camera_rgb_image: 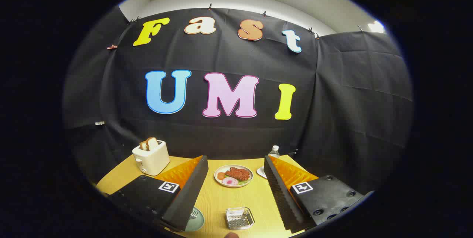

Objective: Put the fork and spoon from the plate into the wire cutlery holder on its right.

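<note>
Gripper (236, 190) held above table (221, 197), aimed level toward booth wall, jaws spread wide, gripping nothing. Wire holder (240, 218) low between fingers. Green plate (196, 219) left of holder, partly behind left finger; fork (193, 214) tines showing on it; spoon hidden. Food plate (233, 175) beyond fingers. Toaster (150, 156) far left, bottle (274, 152) far right.
</note>
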Tool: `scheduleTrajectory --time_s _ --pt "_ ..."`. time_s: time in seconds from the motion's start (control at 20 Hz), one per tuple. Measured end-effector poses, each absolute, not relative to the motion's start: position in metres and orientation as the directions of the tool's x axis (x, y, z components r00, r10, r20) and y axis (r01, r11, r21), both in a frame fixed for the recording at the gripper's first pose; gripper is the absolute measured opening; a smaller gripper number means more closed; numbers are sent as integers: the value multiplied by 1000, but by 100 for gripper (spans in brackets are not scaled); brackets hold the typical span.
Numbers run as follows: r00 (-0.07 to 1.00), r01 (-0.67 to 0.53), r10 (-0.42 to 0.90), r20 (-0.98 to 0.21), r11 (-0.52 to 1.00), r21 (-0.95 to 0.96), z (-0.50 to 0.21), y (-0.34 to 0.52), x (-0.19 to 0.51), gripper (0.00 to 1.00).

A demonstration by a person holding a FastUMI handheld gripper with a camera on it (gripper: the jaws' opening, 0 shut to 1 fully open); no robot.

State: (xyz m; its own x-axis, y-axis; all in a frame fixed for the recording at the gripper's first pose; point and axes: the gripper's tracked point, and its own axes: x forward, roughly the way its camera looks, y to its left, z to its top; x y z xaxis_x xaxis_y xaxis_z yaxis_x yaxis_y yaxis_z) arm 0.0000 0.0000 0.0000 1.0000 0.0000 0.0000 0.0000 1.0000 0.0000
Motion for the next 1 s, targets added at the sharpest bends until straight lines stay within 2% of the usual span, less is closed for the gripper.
scheduleTrajectory --time_s 1.0 --pt "1000 17 -17 -21 1000 13 -5 9 3 94"
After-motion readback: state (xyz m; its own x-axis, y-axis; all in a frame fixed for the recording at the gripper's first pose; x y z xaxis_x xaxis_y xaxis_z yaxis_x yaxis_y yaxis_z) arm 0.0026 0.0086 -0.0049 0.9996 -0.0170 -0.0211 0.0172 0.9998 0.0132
